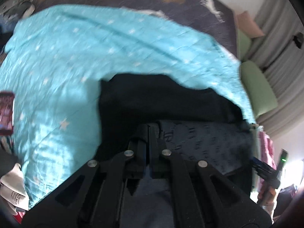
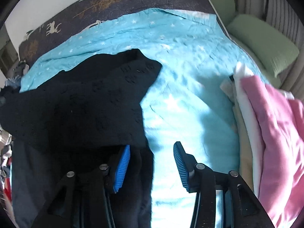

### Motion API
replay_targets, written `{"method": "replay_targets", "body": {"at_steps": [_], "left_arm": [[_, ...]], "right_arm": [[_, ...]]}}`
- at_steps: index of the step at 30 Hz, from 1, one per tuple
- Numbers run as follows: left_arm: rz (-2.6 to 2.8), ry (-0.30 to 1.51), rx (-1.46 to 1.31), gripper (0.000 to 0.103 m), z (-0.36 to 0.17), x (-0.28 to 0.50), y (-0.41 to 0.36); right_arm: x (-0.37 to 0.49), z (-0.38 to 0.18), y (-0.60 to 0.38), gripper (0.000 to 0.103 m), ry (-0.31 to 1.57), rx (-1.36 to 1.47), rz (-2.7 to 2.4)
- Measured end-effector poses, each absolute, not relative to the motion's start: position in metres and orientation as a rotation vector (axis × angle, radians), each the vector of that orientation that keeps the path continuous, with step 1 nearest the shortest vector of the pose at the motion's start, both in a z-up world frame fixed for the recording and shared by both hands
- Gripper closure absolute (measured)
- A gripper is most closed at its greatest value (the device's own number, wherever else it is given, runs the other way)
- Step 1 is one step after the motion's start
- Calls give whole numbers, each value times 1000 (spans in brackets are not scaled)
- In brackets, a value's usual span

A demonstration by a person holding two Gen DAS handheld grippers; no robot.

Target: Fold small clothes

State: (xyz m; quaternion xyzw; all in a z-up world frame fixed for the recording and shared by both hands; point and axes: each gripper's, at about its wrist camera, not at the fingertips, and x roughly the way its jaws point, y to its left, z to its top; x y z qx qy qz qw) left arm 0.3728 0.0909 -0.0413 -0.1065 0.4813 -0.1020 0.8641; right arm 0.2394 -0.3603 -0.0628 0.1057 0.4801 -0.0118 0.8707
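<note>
A dark navy knit garment (image 1: pixel 199 138) lies on a turquoise star-print quilt (image 1: pixel 66 66). In the left wrist view my left gripper (image 1: pixel 148 128) is shut on an edge of this garment, with cloth pinched between the jaws. The same garment (image 2: pixel 76 106) shows in the right wrist view, spread at the left on the quilt (image 2: pixel 190 95). My right gripper (image 2: pixel 152 157) is open and empty, its blue pads (image 2: pixel 121 169) apart, with the left finger over the garment's right edge and the right finger over bare quilt.
A stack of folded pink and white clothes (image 2: pixel 275 133) sits at the right. Green pillows (image 2: pixel 266 41) lie beyond it. A dark deer-print blanket (image 2: pixel 114 1) covers the far side. A red phone (image 1: pixel 6 112) lies at the quilt's left edge.
</note>
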Motion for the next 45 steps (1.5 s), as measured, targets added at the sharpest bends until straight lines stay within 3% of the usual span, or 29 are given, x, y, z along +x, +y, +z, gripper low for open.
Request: {"method": "replay_targets", "body": {"at_steps": [4,7,11,16,20,24,31,35,37,38,39,42,45], "left_arm": [[-183,1013,-289,100,-60,375,114],[-180,985,-300,100,-51,376,118],[-180,926,-253,100,-33,372,115],[-104,800,-239,100,-15,363,134],[-116,996,-208,100,-66,381,136],[-156,1005,-198,99,-87,378,130],[-162,1004,-168,86,-82,378,122],[-156,1016,-203,78,-85,376,129],[-155,1046,-214,77,-94,377,130],[-156,1058,-215,77,-98,376,129],[-161,1067,-205,77,-103,375,126],[-150,1073,-131,77,-114,372,117],[-117,1052,-87,73,-120,367,112]], "right_arm": [[226,-58,-366,47,1014,246,2],[229,-41,-366,45,976,259,-19],[244,-20,-369,35,911,302,-27],[277,-26,-368,34,956,349,-55],[291,-41,-362,34,999,353,-50],[302,-49,-359,34,1014,399,-53],[321,-45,-367,31,1004,530,-22],[355,-67,-370,28,1089,702,48],[371,-74,-369,35,1102,714,21],[380,-71,-370,73,1058,690,-14],[386,-67,-369,87,1020,647,-37],[401,-47,-347,89,929,408,-92],[405,-37,-305,95,750,-85,-232]]}}
